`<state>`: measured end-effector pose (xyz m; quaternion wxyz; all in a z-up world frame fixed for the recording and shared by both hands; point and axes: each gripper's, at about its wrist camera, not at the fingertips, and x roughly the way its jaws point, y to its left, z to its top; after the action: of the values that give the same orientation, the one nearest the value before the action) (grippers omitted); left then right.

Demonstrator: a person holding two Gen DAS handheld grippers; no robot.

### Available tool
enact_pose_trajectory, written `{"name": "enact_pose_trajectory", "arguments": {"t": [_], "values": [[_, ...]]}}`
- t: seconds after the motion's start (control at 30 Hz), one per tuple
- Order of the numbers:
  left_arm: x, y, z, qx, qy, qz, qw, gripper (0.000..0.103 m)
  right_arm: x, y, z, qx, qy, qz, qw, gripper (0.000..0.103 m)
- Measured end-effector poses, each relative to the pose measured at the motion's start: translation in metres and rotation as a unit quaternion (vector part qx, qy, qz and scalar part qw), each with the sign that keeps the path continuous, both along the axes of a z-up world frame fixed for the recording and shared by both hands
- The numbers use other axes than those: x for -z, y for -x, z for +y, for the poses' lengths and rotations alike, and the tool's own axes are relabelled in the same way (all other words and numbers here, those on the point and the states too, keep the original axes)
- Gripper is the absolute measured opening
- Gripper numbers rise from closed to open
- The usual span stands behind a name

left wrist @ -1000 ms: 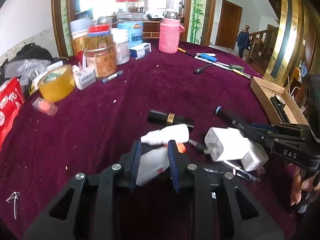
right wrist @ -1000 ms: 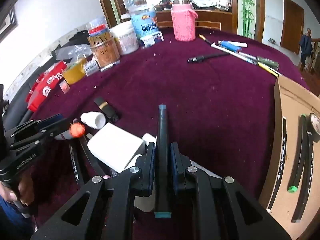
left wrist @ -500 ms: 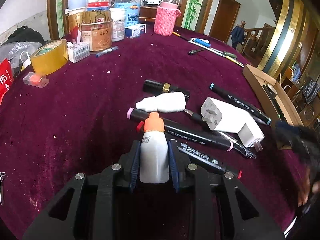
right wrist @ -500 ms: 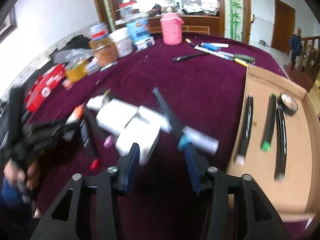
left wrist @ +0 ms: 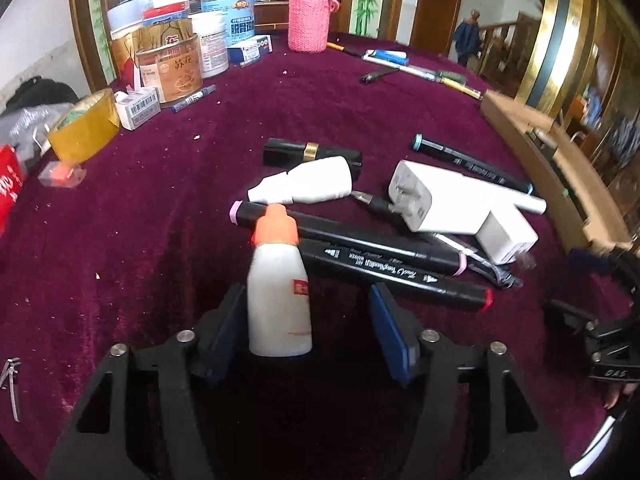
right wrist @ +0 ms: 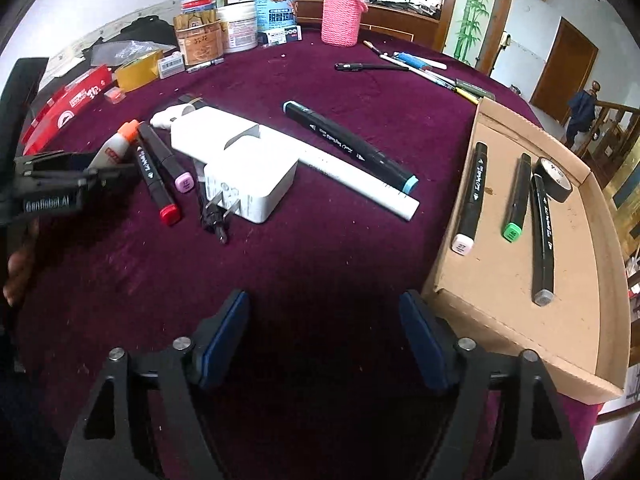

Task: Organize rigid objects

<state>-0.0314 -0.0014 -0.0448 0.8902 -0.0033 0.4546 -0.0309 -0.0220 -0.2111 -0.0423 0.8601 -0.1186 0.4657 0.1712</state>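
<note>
- Clutter lines the far left of the purple cloth (right wrist: 320, 248): a red packet (right wrist: 66, 106), a roll of yellow tape (left wrist: 82, 130), tins and jars, and a pink knitted bottle cover (right wrist: 342, 20) farther back.
- Left gripper (left wrist: 308, 328) points steeply down at the cloth; its jaws have just been opening and now stand apart. The white glue bottle with orange cap (left wrist: 280, 284) sits between them, close against the left pad and clear of the right one.
- Just past the bottle lie two black markers, one red-tipped (left wrist: 400, 276) and one pink-tipped (left wrist: 352, 240), with a white dropper bottle (left wrist: 308, 186) and a black lipstick tube (left wrist: 312, 152) behind them.
- Two white chargers (right wrist: 228, 156) sit in the middle, touching each other, a black cable under them.
- Beside them a white tube (right wrist: 352, 174) and a blue-tipped marker (right wrist: 348, 146) lie side by side.
- Right gripper (right wrist: 324, 332) tilts down over bare cloth, jaws just opened wide, nothing between them.
- At the right, a cardboard tray (right wrist: 516, 320) holds three markers and a roll of black tape (right wrist: 554, 180).
</note>
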Motion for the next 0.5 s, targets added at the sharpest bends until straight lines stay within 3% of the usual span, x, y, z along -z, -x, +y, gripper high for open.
{"name": "enact_pose_trajectory", "arguments": {"t": [0.23,0.3,0.5], "values": [[0.002,0.000,-0.005,0.008,-0.016,0.006,0.9998,0.078,0.005,0.001,-0.005,0.013,-0.012,0.011,1.000,0.093],[0.003,-0.001,-0.005,0.007,-0.016,0.008,0.9998,0.081,0.007,-0.001,-0.009,0.008,-0.033,0.027,0.999,0.102],[0.003,-0.003,-0.004,0.010,-0.015,0.008,0.9998,0.083,0.008,0.003,-0.006,0.003,-0.020,0.025,0.999,0.102]]}}
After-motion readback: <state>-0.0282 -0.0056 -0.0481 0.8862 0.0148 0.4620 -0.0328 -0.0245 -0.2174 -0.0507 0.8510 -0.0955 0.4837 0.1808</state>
